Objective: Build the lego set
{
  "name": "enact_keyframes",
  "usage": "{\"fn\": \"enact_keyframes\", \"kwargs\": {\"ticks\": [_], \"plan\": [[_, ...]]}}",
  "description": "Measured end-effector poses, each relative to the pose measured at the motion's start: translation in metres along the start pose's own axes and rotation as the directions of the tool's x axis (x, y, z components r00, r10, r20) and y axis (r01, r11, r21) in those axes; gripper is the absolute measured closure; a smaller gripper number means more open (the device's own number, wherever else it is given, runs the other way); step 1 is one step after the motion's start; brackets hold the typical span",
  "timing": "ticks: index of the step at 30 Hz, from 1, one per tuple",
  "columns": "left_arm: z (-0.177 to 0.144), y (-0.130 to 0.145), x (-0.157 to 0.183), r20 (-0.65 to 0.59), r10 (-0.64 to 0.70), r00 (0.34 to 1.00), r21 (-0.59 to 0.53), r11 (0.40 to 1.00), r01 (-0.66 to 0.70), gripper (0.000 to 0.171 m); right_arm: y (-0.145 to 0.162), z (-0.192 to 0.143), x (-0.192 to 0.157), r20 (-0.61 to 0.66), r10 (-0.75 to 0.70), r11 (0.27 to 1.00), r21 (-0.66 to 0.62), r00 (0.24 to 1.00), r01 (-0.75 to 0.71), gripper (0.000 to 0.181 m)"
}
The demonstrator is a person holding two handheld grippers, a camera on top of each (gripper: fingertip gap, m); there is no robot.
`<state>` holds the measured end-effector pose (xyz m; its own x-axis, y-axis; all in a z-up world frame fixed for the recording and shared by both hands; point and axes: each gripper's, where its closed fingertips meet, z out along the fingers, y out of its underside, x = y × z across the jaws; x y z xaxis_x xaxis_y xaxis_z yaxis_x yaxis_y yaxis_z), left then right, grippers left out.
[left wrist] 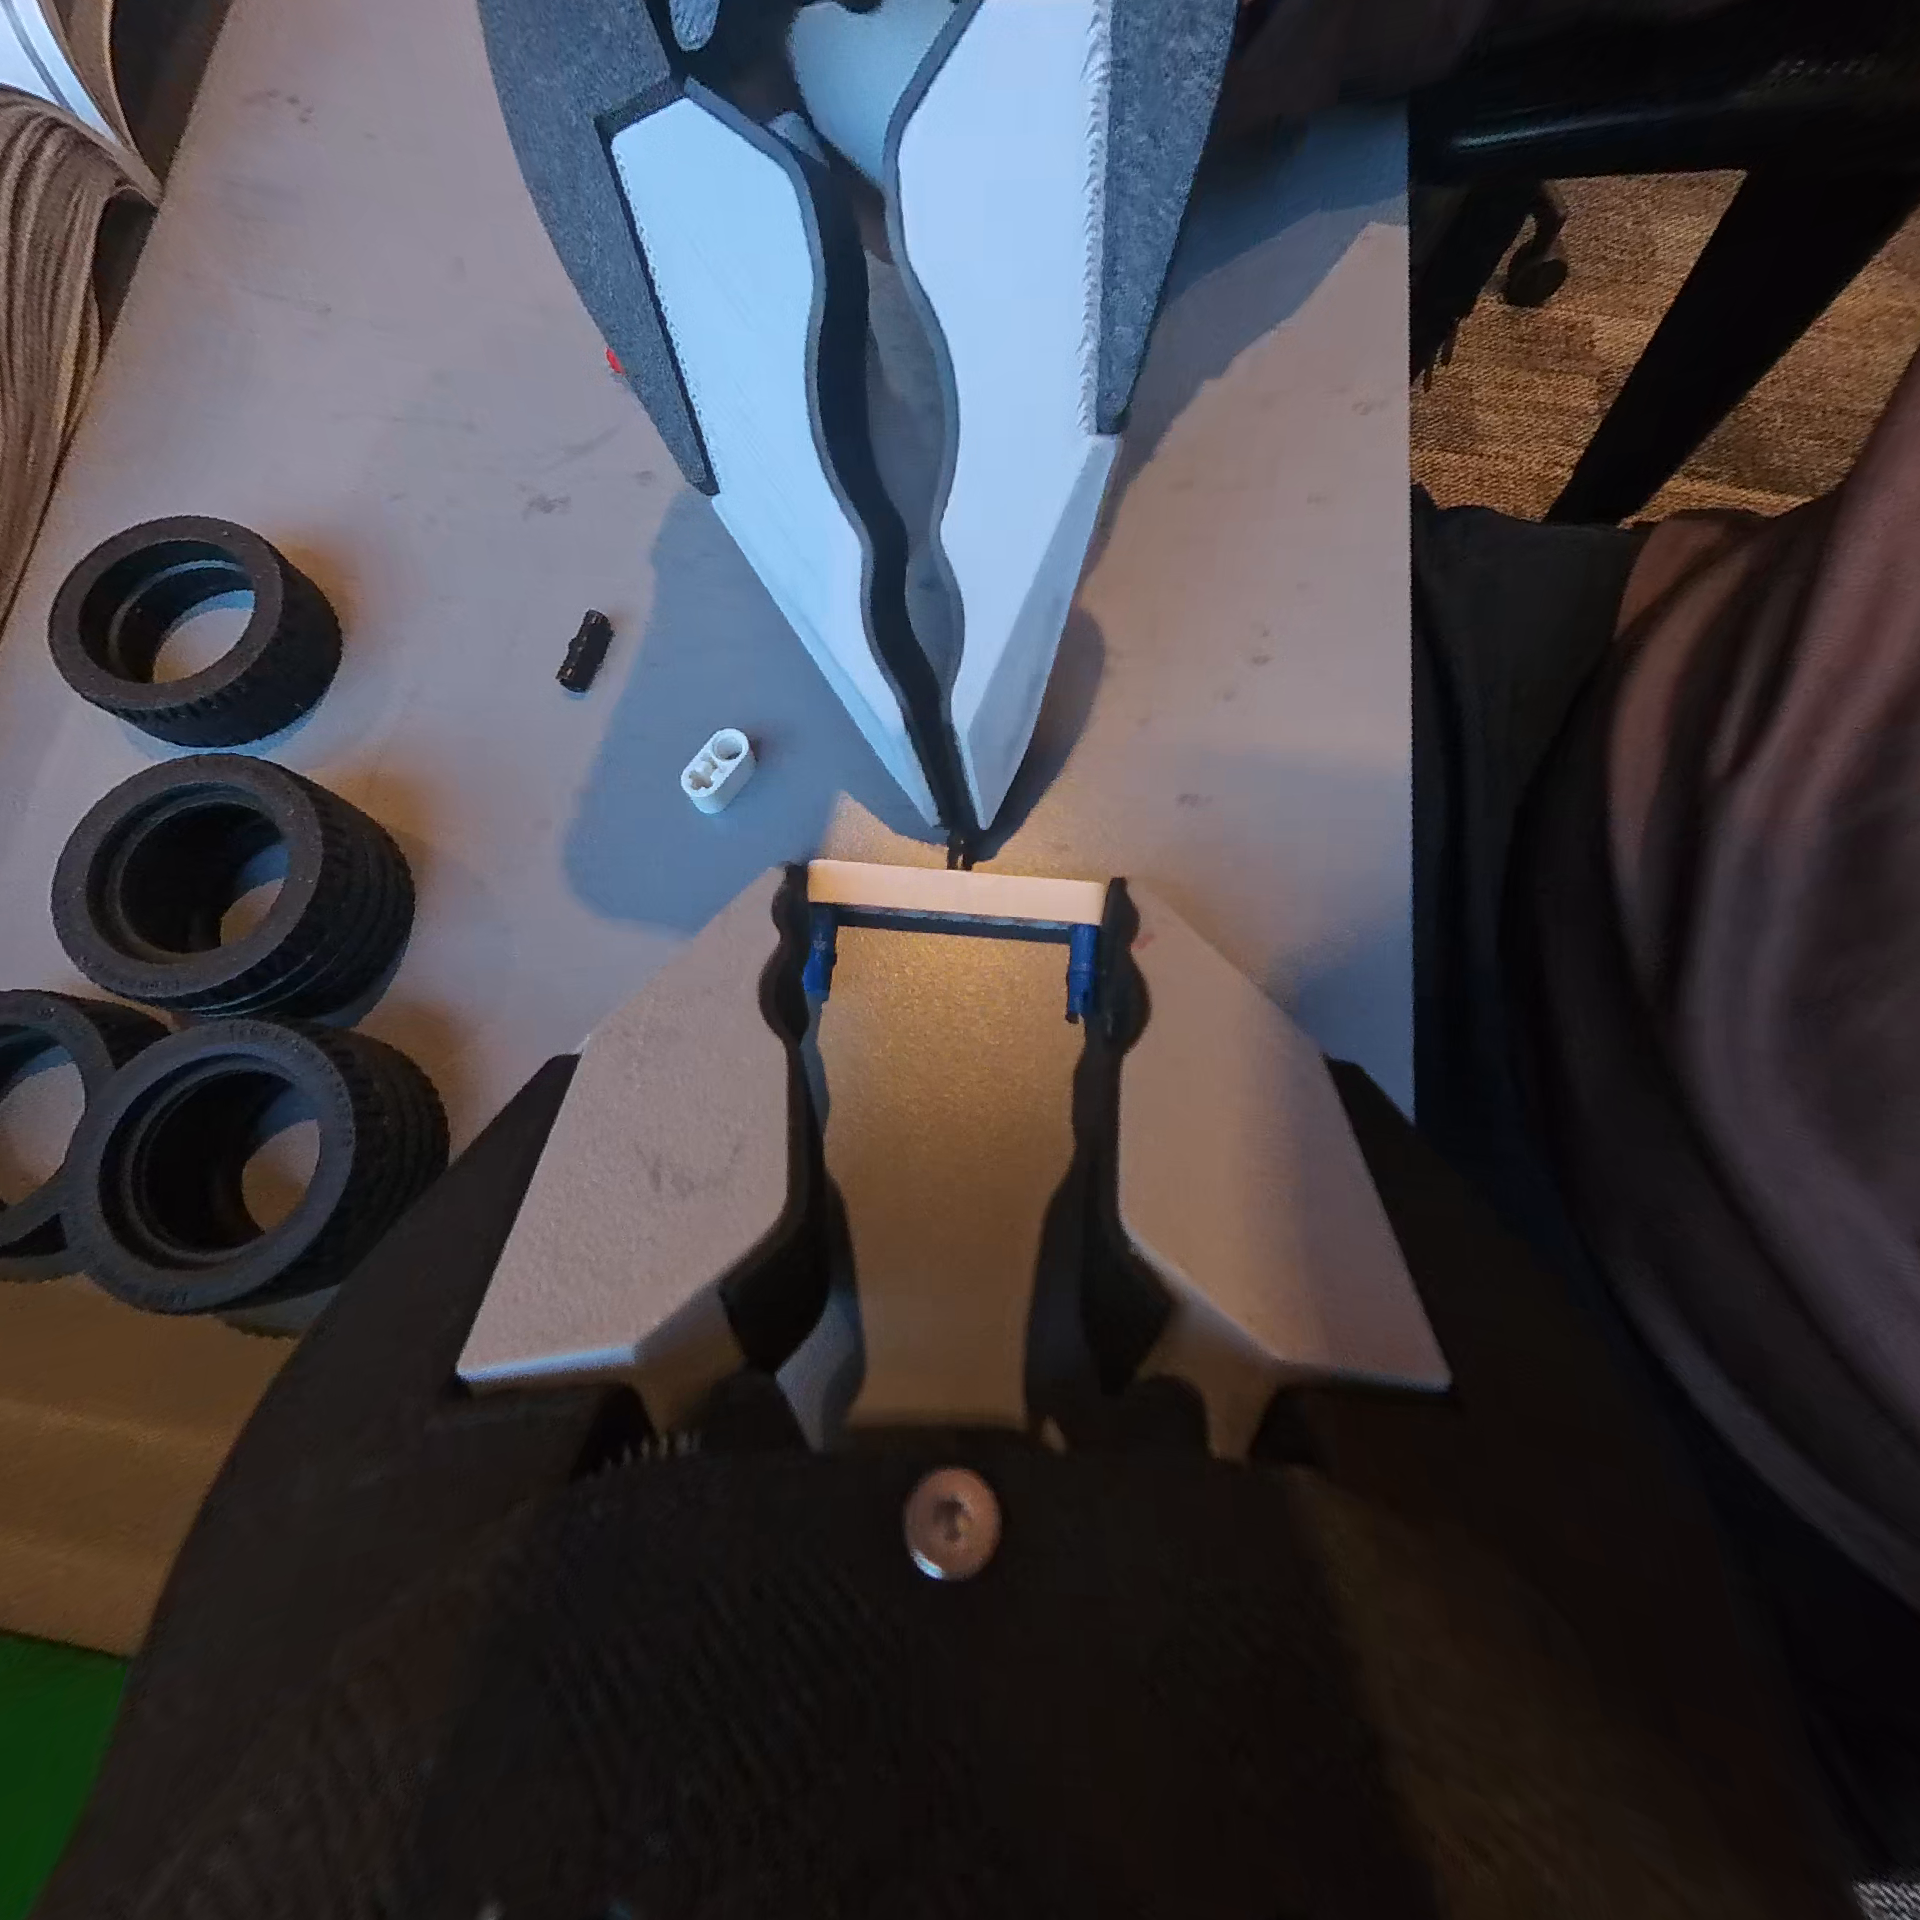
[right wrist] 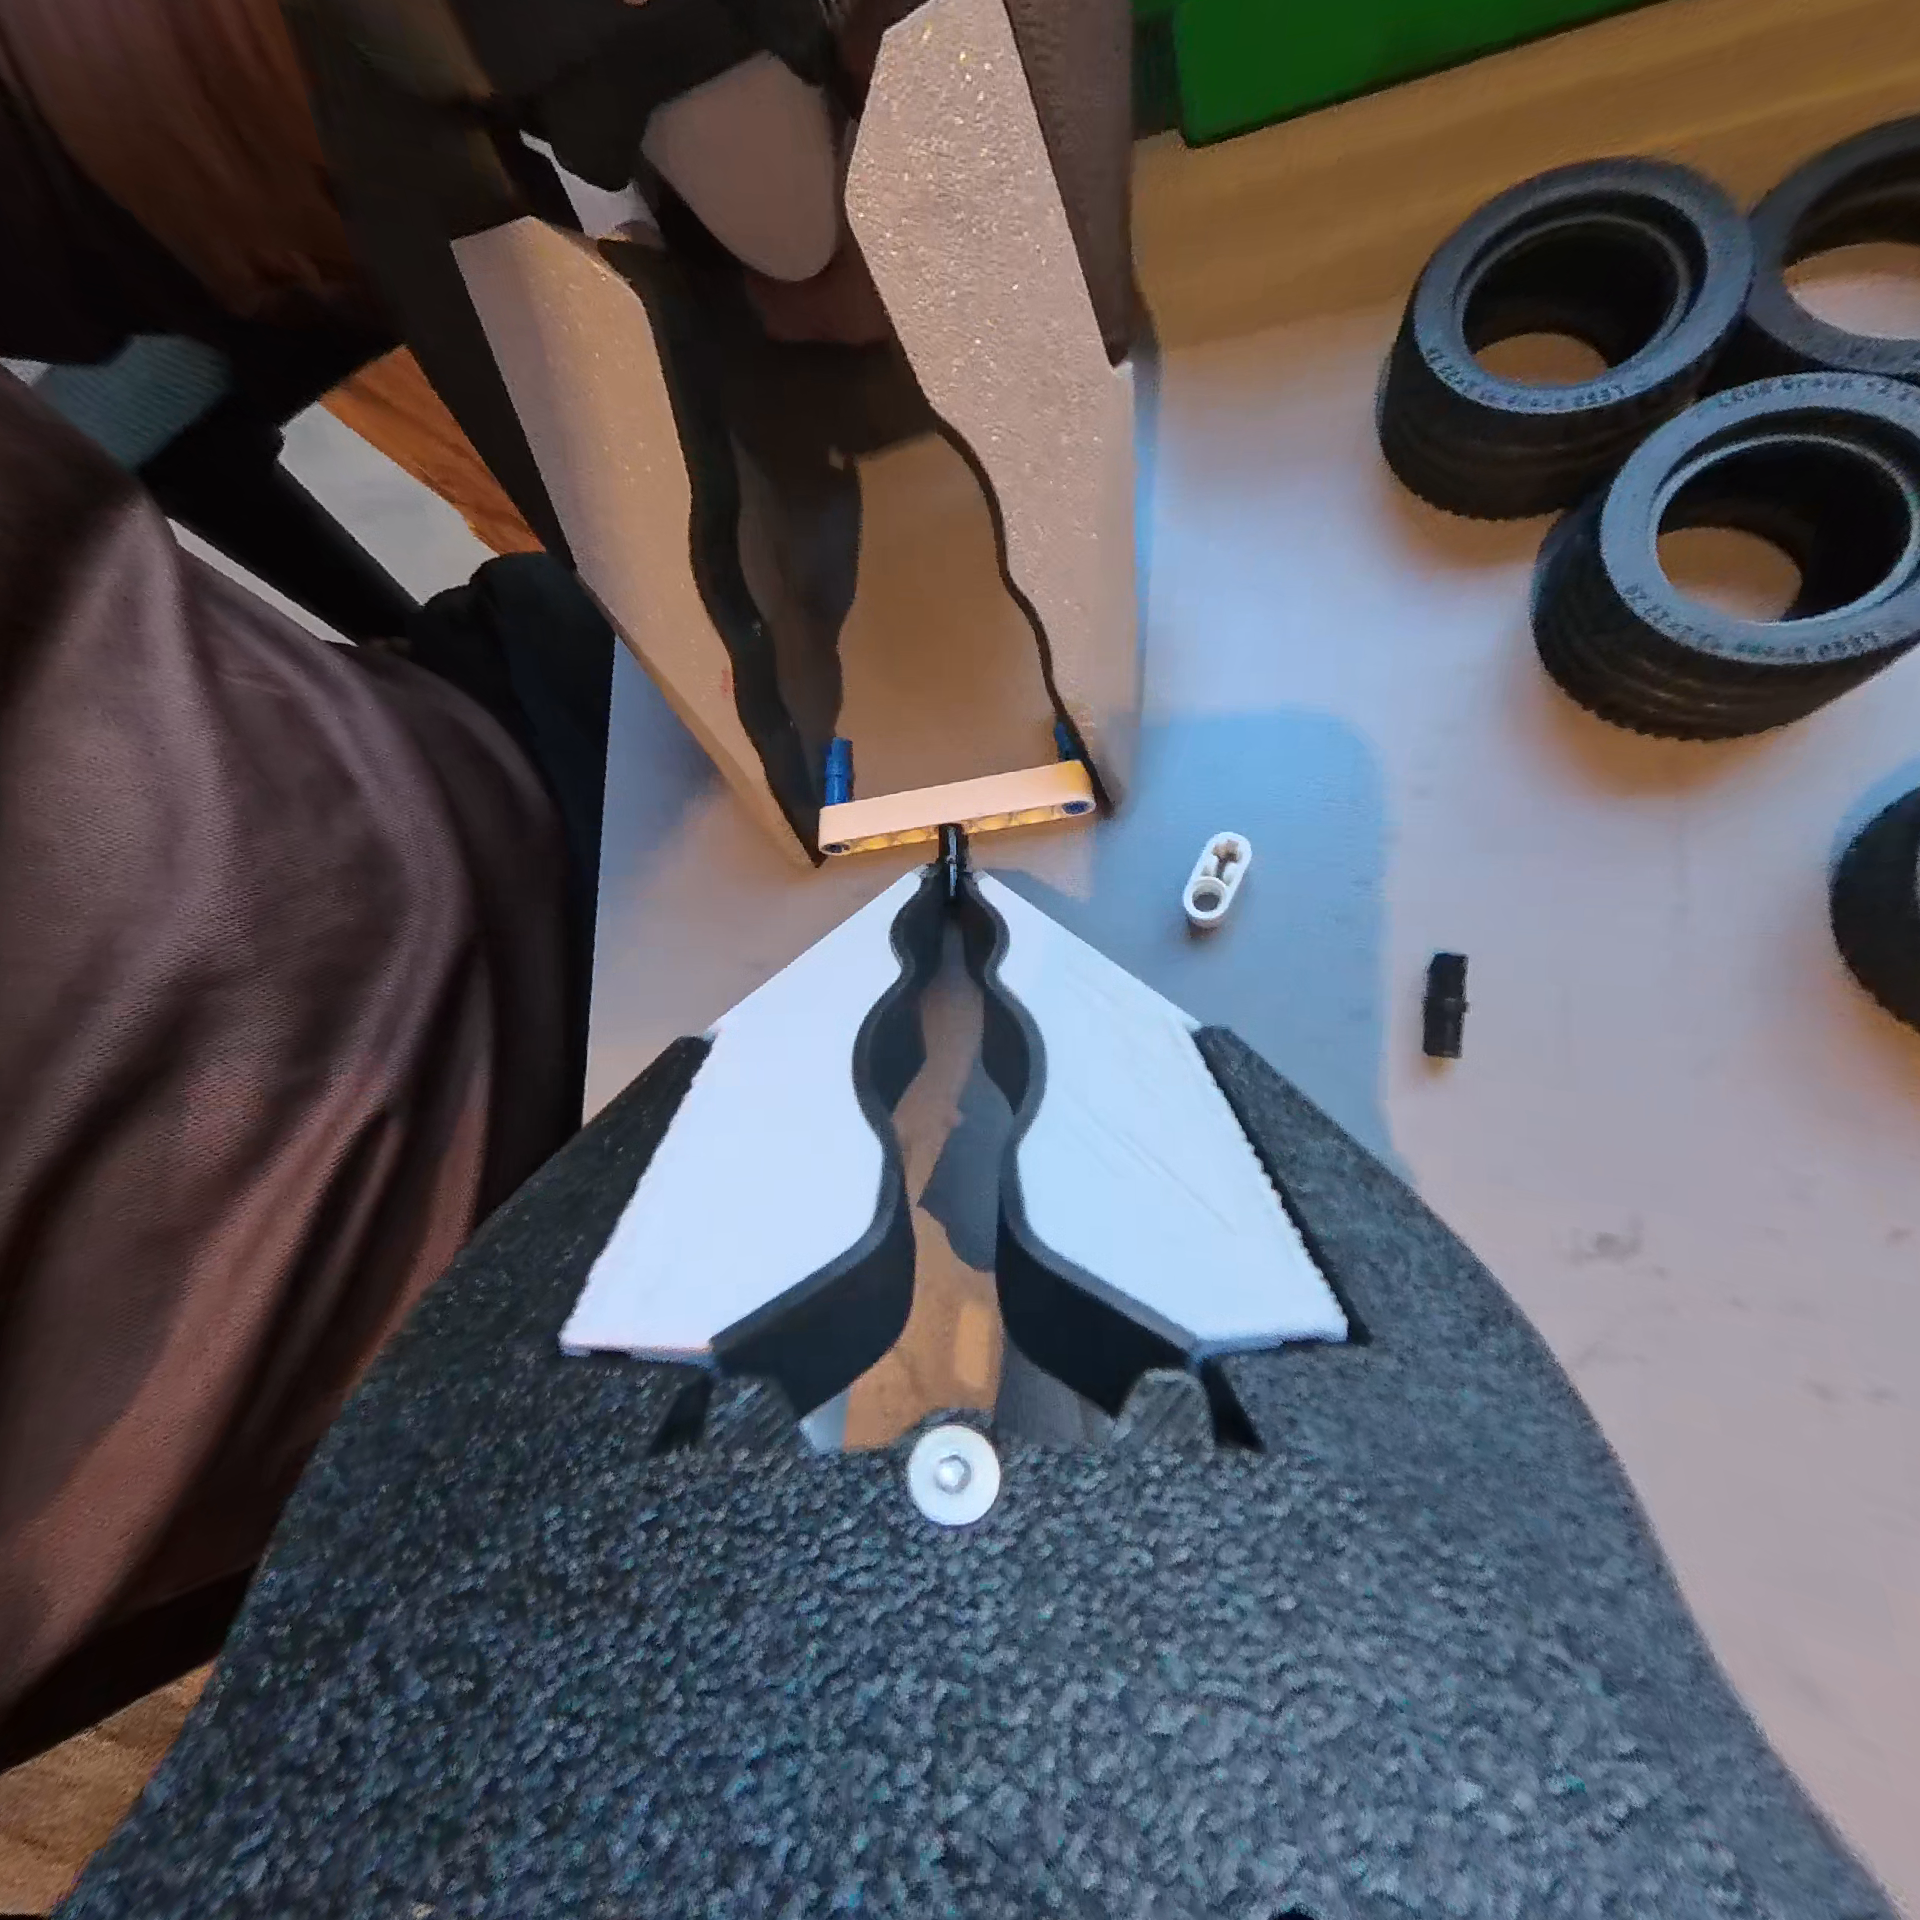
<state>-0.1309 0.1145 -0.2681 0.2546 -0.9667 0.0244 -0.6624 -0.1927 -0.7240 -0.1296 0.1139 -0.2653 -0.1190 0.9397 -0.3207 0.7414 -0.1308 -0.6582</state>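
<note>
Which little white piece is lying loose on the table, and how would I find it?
Start at the pile of black tyres on the table, then look towards the two tools meeting in the middle. The small white piece lies beside a black pin. It is the only white part that no tool holds, stubby, with two holes.

Four tires [left wrist: 197, 632], two blue pins [left wrist: 819, 954], one beam [left wrist: 954, 896].
</note>
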Motion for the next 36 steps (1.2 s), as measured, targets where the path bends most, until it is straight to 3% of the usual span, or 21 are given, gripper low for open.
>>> {"fn": "enact_keyframes", "kwargs": {"ticks": [19, 28, 32, 36], "plan": [[0.0, 0.0, -0.001, 0.006, 0.001, 1.0, -0.001, 1.0, -0.001, 0.117, 0.001, 0.0, 0.0, 0.019, 0.036, 0.999, 0.02, 0.999, -0.037, 0.179], [0.0, -0.002, -0.005, 0.048, -0.047, 0.998, -0.001, 0.999, 0.047, 0.117, 0.007, -0.013, 0.01, -0.088, 0.006, 0.998, 0.065, 0.996, 0.0, 0.178], [-0.001, -0.001, -0.002, 0.085, -0.123, 0.989, 0.003, 0.992, 0.123, 0.097, 0.01, -0.017, 0.013, -0.129, 0.009, 0.998, 0.07, 0.992, 0.0, 0.178], [-0.013, 0.005, -0.002, 0.134, -0.168, 0.977, 0.014, 0.986, 0.168, 0.093, 0.012, -0.018, 0.014, -0.147, 0.008, 0.997, 0.072, 0.989, 0.003, 0.178]]}}
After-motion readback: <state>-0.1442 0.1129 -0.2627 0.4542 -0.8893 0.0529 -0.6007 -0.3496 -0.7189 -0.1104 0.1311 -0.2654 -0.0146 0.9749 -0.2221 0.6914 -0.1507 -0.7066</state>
